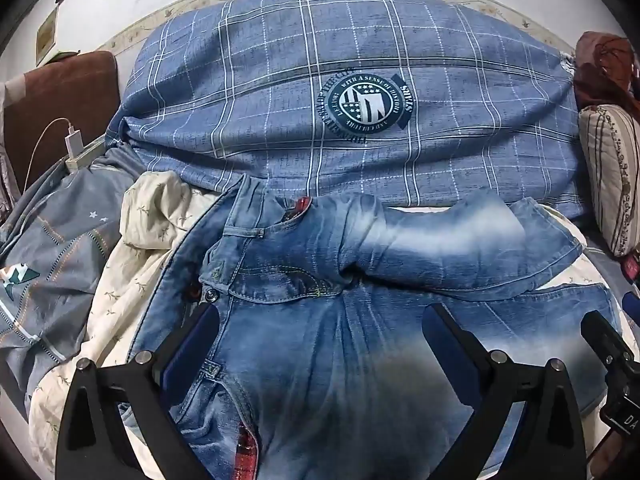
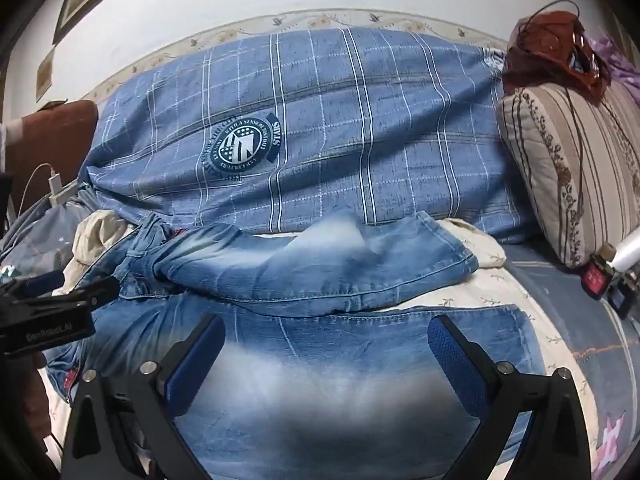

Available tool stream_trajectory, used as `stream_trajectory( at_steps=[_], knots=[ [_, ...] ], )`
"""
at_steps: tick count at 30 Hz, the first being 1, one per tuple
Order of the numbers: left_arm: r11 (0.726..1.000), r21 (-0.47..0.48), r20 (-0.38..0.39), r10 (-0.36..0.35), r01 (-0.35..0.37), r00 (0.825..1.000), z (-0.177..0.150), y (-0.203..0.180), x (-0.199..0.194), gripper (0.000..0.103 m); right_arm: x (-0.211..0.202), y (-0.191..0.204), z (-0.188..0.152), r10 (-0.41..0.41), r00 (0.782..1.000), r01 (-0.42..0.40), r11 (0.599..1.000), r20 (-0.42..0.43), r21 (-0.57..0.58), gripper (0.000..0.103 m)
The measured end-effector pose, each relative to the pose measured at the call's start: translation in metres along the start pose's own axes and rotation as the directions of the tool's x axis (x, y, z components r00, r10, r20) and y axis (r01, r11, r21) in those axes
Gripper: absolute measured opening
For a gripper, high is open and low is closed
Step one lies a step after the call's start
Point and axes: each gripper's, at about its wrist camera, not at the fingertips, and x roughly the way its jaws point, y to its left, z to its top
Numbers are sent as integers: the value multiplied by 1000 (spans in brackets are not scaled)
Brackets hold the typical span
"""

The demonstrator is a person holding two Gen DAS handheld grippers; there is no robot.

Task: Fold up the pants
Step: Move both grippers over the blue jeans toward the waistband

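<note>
Faded blue jeans [image 1: 328, 344] lie spread on a bed, waist to the left, legs running right. The far leg [image 1: 460, 248] lies bent over the near one. My left gripper [image 1: 320, 332] hovers open over the hip area near the fly button [image 1: 209, 295], nothing between its blue pads. In the right wrist view the same jeans [image 2: 320, 360] fill the foreground, the far leg [image 2: 320, 268] ending in a hem at right. My right gripper [image 2: 326, 340] stands open above the near leg close to its hem, nothing gripped. The left gripper's body [image 2: 52, 316] shows at the left edge.
A blue plaid quilt [image 1: 340, 92] with a round emblem is bunched behind the jeans. A cream floral sheet [image 1: 132, 272] lies under them. A striped pillow [image 2: 572, 168] sits at right, a charger and cable [image 1: 74, 144] at left, a wall behind.
</note>
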Motion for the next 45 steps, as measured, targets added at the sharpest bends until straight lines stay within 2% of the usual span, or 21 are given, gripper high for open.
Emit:
stream_trajectory(
  at_steps=[3,6,8,16,28,45],
  knots=[
    [1000,2,-2,12,-12,1000,0,1,2,101,-29,-12,-9,19,1000,-19,1000,18,11,103],
    [1000,-5,-11,16,-16,1000,1,6,4,101,-87,-34,-23,41,998,-41,999,46,8,103],
    [999,-18,-8,27,-27,1000,2,12,3,101,-75,10,2,23,1000,-24,998,-15,-63,103],
    [991,-66,30,122,-120,992,2,45,-3,101,-73,20,4,29,999,-31,997,-28,-66,103],
    [967,-163,36,206,-198,978,4,108,-10,101,-64,51,0,56,998,-60,991,-37,-119,103],
    [959,-176,59,235,-222,970,4,121,-18,101,-64,57,1,54,998,-57,989,-27,-134,103]
  ],
)
